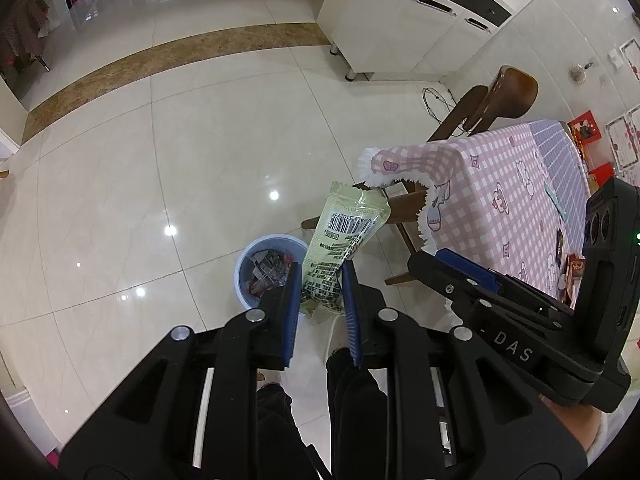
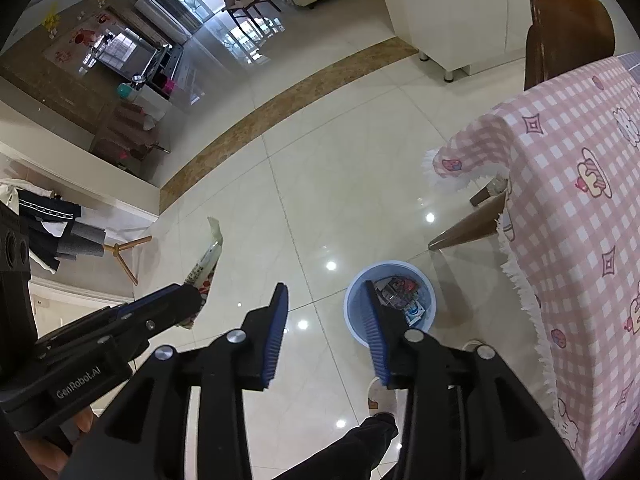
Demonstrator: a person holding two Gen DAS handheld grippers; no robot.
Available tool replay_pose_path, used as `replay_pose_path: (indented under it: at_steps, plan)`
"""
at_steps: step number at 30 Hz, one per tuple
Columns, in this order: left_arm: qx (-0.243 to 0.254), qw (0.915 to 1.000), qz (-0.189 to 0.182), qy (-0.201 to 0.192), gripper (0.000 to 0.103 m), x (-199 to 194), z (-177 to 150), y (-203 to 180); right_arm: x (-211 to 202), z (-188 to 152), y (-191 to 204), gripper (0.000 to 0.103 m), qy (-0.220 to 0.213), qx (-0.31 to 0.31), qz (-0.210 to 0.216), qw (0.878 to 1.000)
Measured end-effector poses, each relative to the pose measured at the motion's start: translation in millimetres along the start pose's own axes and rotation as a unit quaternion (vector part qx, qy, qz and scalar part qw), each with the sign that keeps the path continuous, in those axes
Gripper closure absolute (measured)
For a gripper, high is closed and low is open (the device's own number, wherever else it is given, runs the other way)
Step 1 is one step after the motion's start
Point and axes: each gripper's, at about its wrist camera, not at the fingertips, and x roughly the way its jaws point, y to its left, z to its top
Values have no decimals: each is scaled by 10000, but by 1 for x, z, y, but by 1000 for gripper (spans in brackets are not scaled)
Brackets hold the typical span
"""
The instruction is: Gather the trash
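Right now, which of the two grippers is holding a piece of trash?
The left gripper: it pinches the pale green wrapper, while the right gripper is open and empty above the blue bin.

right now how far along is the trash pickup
Partly done. The blue bin on the floor already holds several wrappers. In hand: the left gripper is shut on a pale green wrapper, held above the bin and not yet dropped. The right gripper is open and empty over the bin. Left: small items remain on the pink checked tablecloth, though what they are is unclear.
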Motion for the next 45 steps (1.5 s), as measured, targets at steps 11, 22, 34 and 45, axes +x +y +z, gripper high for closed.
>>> replay_pose_path:
  at_steps: [11, 22, 34, 45]
  plan:
    - [129, 9997, 28, 198, 82, 6, -4, -8, -4, -4, -9, 61, -15, 114, -92, 9999]
    - [229, 9986, 103, 464, 82, 15, -6, -11, -6, -4, -12, 58, -32, 140, -113, 9998]
    - [274, 9975, 52, 645, 81, 20, -5, -14, -9, -4, -13, 54, 1, 209, -106, 9997]
    - [254, 9973, 47, 690, 75, 22, -3, -15, -12, -5, -13, 53, -33, 242, -111, 9996]
